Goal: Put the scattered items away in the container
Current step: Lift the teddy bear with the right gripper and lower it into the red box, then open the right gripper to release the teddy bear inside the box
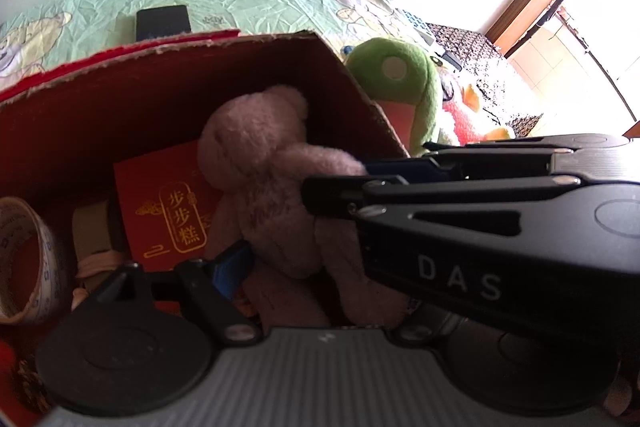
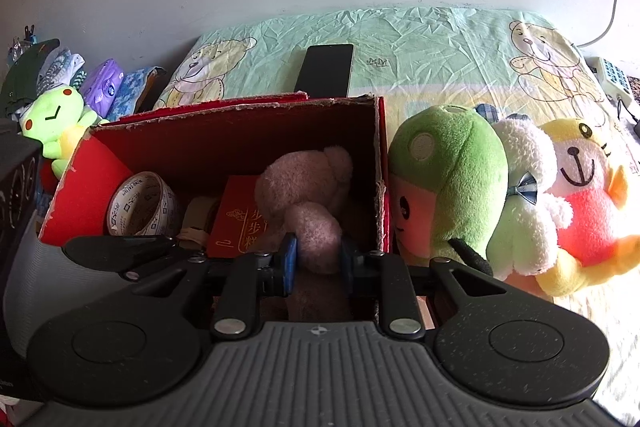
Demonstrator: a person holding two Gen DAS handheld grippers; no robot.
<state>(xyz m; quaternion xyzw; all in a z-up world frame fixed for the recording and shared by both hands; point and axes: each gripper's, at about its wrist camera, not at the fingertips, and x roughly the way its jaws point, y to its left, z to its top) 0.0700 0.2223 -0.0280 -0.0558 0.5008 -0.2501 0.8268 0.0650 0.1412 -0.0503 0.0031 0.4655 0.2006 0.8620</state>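
Observation:
A pink teddy bear (image 2: 300, 183) hangs over the open red cardboard box (image 2: 240, 135), partly down inside it. My right gripper (image 2: 318, 259) is shut on one of its limbs between the blue pads. In the left wrist view the bear (image 1: 256, 155) fills the box (image 1: 100, 115), and the right gripper (image 1: 340, 183) reaches in from the right. My left gripper (image 1: 324, 259) is open beside the bear's body. Only its left finger's blue pad (image 1: 232, 267) shows; the other finger is hidden behind the right gripper. A tape roll (image 2: 140, 207) and a red packet (image 2: 236, 219) lie in the box.
Against the box's right side stand a green plush (image 2: 448, 163), a white plush (image 2: 524, 187) and a yellow-and-red plush (image 2: 588, 195). A black phone (image 2: 326, 69) lies on the bear-print sheet behind the box. A small green frog (image 2: 60, 123) and packets sit far left.

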